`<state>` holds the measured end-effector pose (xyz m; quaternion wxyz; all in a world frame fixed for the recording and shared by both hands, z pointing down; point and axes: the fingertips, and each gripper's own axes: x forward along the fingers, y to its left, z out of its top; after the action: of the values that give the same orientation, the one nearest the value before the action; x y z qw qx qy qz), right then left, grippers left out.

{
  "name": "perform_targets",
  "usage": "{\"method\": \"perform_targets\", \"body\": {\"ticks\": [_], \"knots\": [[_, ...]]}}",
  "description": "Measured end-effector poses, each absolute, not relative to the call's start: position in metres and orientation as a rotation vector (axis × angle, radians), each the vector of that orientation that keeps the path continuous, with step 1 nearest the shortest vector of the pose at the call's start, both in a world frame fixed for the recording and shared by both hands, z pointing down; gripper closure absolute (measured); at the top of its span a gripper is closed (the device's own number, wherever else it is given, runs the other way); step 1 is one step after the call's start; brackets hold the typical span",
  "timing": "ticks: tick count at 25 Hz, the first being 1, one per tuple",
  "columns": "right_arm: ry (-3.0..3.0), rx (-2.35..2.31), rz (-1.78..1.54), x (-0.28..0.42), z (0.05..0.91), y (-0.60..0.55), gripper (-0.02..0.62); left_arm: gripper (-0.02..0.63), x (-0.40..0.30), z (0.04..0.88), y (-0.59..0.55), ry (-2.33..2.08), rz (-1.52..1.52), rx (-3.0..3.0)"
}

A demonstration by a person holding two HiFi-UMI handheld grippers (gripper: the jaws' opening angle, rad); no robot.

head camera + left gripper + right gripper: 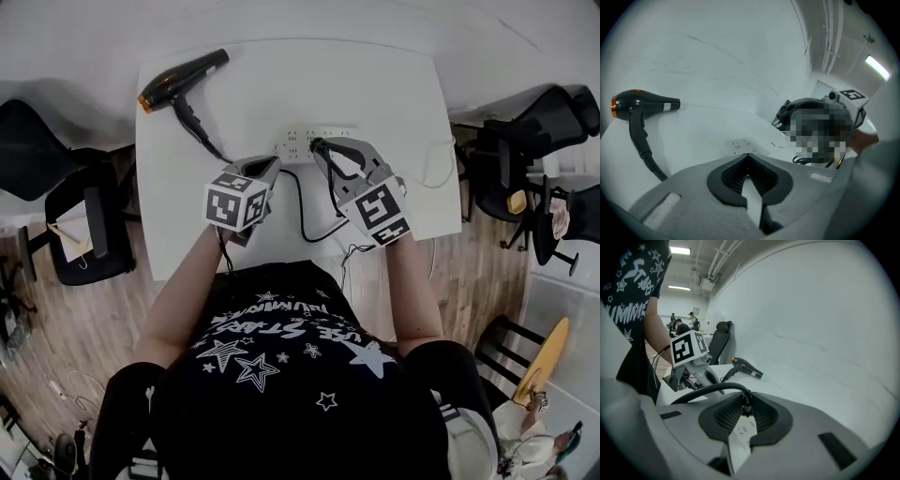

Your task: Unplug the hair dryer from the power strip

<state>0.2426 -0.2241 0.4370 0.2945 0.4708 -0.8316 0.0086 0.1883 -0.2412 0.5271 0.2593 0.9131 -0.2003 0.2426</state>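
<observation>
One thin pinch: right gripper [322, 146] holds the plug [746, 404] by its tips, left gripper [747, 155] closed on nothing; the stiff cord [713, 387] could twist it loose.

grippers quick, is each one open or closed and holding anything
left gripper: closed, nothing between its jaws
right gripper: closed on the black plug at the end of the cord

Plug [746, 406] in the right gripper [746, 398] is way too dark to show prongs. Dryer cord [202, 133] vanishes under the left gripper [272, 167], 8 o'clock from the power strip [302, 141].
</observation>
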Motion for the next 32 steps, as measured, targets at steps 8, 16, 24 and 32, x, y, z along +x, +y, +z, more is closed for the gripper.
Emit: {"method": "perform_targets", "body": {"ticks": [8,16,24,32], "knots": [[-2.019,1.44,0.097,0.237,0.434,-0.205,0.531,0.598,0.15,0.515,-0.223,-0.425,0.629,2.516],[-1.783,1.623,0.129,0.248,0.432,-0.174,0.529,0.598,0.111,0.511,-0.206,-0.303,0.632,2.559],[-1.702,1.72,0.17,0.217,0.432,-0.137,0.531,0.598,0.076,0.498,-0.185,-0.195,0.621,2.612],[-1.507,1.935,0.275,0.203,0.44,-0.077,0.534,0.598,0.037,0.493,-0.154,-0.091,0.62,2.652]]}}
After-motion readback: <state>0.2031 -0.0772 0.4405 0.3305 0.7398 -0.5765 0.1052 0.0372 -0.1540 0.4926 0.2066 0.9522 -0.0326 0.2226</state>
